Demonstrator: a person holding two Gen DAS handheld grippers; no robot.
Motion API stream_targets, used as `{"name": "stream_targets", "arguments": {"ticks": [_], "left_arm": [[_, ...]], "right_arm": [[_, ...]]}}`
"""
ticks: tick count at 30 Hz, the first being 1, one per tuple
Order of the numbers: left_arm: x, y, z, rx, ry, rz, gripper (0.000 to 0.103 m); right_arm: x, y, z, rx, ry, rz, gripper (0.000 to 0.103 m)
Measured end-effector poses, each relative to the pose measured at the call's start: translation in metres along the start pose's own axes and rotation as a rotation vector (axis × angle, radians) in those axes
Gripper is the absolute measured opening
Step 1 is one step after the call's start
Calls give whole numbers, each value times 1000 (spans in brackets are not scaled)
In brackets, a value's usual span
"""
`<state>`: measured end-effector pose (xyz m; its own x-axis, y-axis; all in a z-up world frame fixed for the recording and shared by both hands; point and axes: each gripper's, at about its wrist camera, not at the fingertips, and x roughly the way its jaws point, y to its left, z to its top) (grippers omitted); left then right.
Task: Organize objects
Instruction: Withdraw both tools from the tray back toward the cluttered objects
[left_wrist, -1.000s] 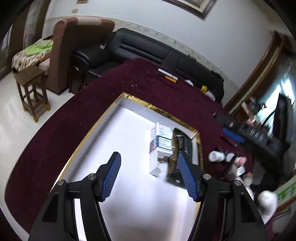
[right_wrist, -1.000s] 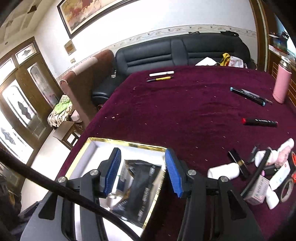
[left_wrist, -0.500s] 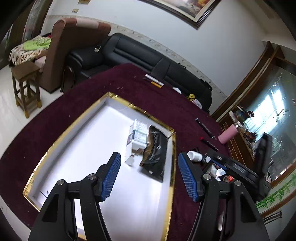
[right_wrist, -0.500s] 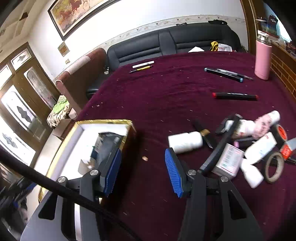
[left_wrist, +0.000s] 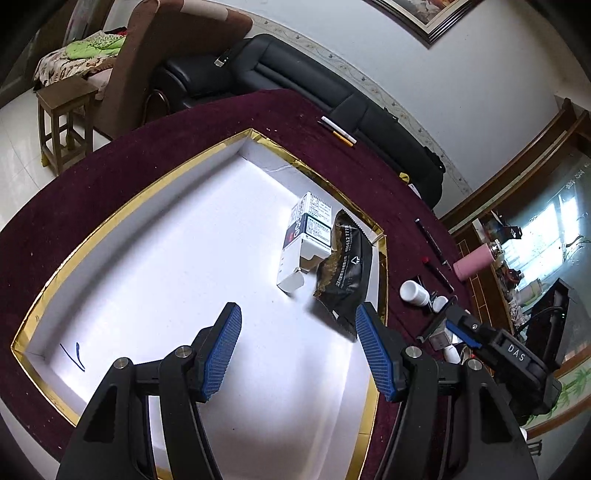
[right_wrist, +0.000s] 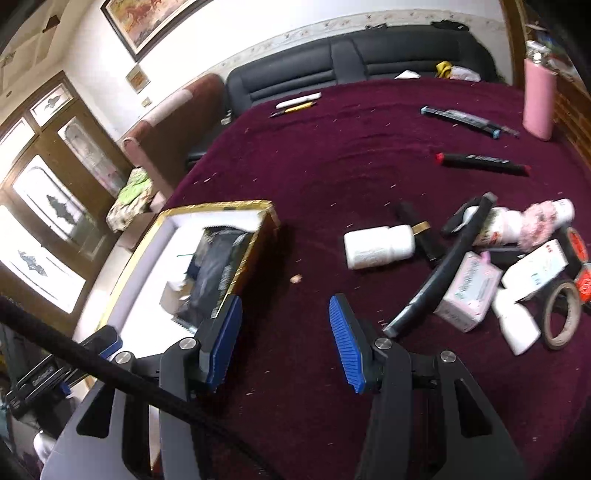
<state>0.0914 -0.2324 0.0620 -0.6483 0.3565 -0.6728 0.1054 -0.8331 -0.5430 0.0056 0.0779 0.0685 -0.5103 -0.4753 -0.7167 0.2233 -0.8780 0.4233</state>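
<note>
Left wrist view: the left claw (left_wrist: 299, 347) hangs released, nothing between its blue pads, over the white floor of a gold-rimmed box (left_wrist: 110, 221) on the maroon worktop (left_wrist: 155, 133). At one o'clock from the claw, a white carton (left_wrist: 306, 236) and a black foil pouch (left_wrist: 345, 266) lie touching inside the box, against its right wall. In the right wrist view the right claw (right_wrist: 284, 336) is likewise released and empty above bare cloth. A white bottle (right_wrist: 378, 245) lies at one o'clock; a tape roll (right_wrist: 561, 317) and pink-white packet (right_wrist: 469, 290) sit among clutter at three o'clock.
</note>
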Motion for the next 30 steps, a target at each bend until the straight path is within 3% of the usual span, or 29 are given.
{"name": "stream_targets", "arguments": {"ticks": [2,5,7,13,18,23,26,27,30], "left_arm": [[0,3,0,-10,3,-7,59],[1,5,1,-12,1,-3,59],[4,8,0,-22,6,-7,59],[5,17,-4,-30,13,-14,59],[-7,32,-1,-52,-14,-6,59],[-22,53,4,-92,-59,-10,59],[-28,62,6,-104,-80,-28,59],[-29,63,6,-104,-85,-27,59],[-32,65,8,-109,-97,-46,59]], "right_arm": [[5,8,2,4,56,158,49],[25,33,6,11,224,440,55],[42,52,6,19,320,529,56],[87,93,3,-29,461,398,56],[113,105,3,-25,516,293,56],[129,103,10,-43,513,180,56],[124,101,22,-78,430,52,56],[123,98,26,-73,409,39,56],[112,91,36,-10,381,115,56]]}}
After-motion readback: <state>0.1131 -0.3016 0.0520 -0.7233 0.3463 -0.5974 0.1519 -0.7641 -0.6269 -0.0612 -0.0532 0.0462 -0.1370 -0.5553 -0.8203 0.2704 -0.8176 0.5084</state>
